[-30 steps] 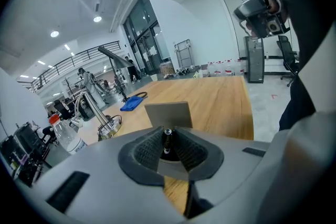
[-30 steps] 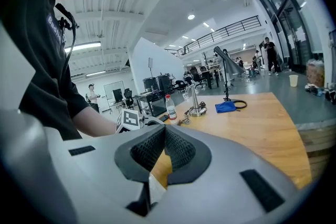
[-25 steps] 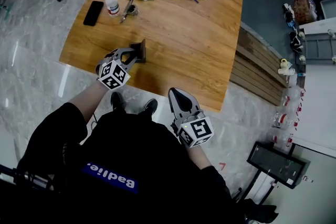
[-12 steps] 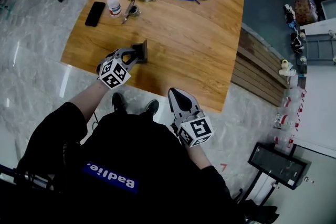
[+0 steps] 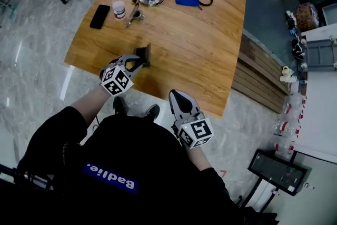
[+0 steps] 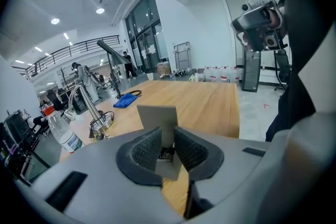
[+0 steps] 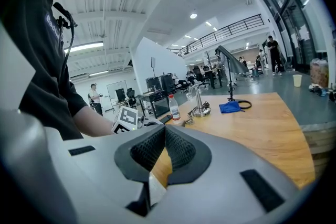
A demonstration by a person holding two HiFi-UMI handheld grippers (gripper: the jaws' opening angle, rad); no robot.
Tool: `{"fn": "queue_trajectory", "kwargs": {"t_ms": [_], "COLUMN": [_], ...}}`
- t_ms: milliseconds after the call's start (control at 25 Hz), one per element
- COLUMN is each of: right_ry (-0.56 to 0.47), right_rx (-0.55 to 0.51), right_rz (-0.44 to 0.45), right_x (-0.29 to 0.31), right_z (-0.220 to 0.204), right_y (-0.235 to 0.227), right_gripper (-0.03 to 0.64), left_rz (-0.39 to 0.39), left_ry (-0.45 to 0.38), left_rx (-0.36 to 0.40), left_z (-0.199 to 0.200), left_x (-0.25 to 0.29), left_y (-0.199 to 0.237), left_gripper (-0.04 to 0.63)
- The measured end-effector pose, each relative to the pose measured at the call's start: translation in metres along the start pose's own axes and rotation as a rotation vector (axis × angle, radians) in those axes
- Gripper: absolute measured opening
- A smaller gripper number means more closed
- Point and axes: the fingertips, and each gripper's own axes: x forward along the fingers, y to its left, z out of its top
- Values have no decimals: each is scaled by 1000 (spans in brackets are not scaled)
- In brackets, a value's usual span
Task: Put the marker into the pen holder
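Left hand-held gripper [image 6: 167, 147] is clamped on the pen holder [image 6: 157, 117] wall, at the worktop's [image 5: 200, 50] near edge. Right hand-held gripper [image 7: 164, 147] has its jaws pressed together, empty, off the worktop. Marker [image 5: 131, 12] lies far side, beside the bottle [image 5: 119, 6].

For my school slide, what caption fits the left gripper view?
Left gripper clamps the grey pen holder, wooden table beyond.

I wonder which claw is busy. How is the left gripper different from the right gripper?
The left gripper is shut on the wall of the pen holder; the right gripper is shut on nothing. The left gripper reaches over the wooden table; the right gripper hangs off its edge, near the person's body. Both are the same grey kind of tool.
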Motion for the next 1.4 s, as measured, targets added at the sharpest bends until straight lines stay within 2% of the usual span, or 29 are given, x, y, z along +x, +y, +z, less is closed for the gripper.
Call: {"fn": "queue_trajectory", "kwargs": {"t_ms": [160, 400, 640, 920, 1000, 1160, 1400], "right_ry": [-31, -41, -103, -168, -184, -130, -136], "right_rx": [-16, -38, -95, -164, -177, -179, -176], "right_rz": [19, 72, 116, 164, 177, 176, 176], "right_x": [4, 14, 21, 19, 19, 17, 16], "right_z": [7, 16, 38, 56, 59, 55, 51], "right_y": [3, 17, 28, 45, 49, 54, 53], "right_gripper": [6, 6, 6, 6, 6, 5, 5], "left_rz": [8, 12, -21, -66, -82, -110, -121], "left_ry": [-43, -153, -321, -479, -499, -503, -487], "left_rx": [-12, -58, -122, -194, -222, -250, -259], "left_z": [17, 61, 122, 169, 175, 176, 172], "left_x": [-17, -61, -114, -152, -156, -156, -153], "left_y": [-7, -22, -35, -48, -51, -58, -63], "left_gripper": [69, 69, 66, 11, 9, 9, 9]}}
